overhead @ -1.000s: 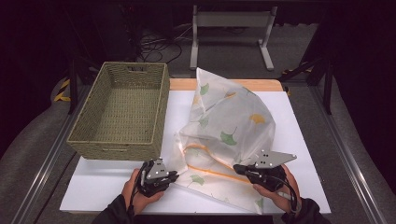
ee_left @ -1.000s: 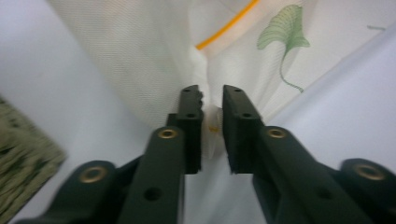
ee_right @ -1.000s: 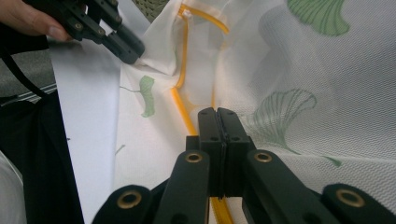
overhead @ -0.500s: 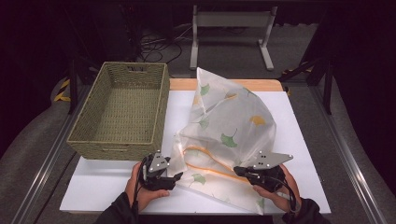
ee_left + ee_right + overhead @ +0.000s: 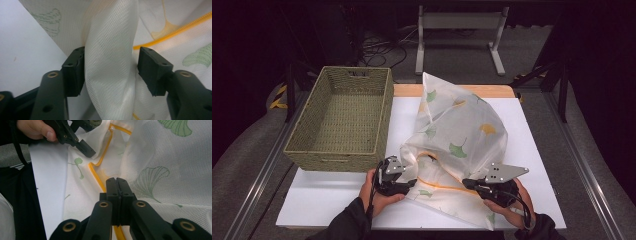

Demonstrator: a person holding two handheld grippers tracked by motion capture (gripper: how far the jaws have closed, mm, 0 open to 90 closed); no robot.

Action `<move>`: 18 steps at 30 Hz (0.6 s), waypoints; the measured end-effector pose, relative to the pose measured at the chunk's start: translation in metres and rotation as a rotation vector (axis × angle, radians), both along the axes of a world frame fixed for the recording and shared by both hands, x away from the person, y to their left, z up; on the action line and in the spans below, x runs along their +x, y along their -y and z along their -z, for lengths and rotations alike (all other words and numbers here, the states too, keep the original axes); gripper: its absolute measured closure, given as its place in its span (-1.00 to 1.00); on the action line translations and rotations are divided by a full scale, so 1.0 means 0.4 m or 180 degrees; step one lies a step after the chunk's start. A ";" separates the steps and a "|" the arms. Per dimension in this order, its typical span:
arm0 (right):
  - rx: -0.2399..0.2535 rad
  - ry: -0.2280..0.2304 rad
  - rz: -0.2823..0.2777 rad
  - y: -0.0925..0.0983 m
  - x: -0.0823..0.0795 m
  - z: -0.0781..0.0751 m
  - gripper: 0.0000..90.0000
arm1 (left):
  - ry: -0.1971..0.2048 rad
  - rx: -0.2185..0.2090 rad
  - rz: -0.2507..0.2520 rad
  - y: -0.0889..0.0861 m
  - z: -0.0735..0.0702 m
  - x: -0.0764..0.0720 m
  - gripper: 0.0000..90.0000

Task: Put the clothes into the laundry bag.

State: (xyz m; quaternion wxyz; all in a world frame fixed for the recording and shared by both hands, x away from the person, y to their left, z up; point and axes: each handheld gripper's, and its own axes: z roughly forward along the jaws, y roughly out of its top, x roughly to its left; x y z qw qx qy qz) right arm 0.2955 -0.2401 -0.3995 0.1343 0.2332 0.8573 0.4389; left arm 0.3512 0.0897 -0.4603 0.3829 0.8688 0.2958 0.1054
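I look down on a white surface (image 5: 337, 200). A large white mesh bag (image 5: 462, 135) printed with green and yellow leaves lies heaped at its middle, and its long axis runs from about 11 o'clock, far from me, to 5 o'clock, near me. Its mouth, edged with an orange trim (image 5: 439, 186), faces my side, between my two hands.

My right gripper (image 5: 472, 183) sits at the bag's 5 o'clock edge. In the right gripper view its jaws are pressed fully together, with the orange trim running in under them; I judge it is pinching that hem.

My left gripper (image 5: 408, 184) is at the bag's 7 o'clock edge. Its jaws have just been closing. In the left gripper view a thick fold of the mesh stands between them: one jaw touches it, and the other looks to be just short of it, so I judge the fold is not clamped yet. That fold lies straight ahead of the left gripper, at its 12 o'clock, so the left hand is the one to finish the grip.

A woven basket (image 5: 307, 152) sits at the bag's 9 o'clock, near it, and it holds nothing.
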 end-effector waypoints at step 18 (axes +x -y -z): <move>-0.0093 -0.0041 0.0170 0.012 -0.002 0.008 0.99 | 0.0062 0.0036 0.0294 -0.090 -0.020 -0.033 0.97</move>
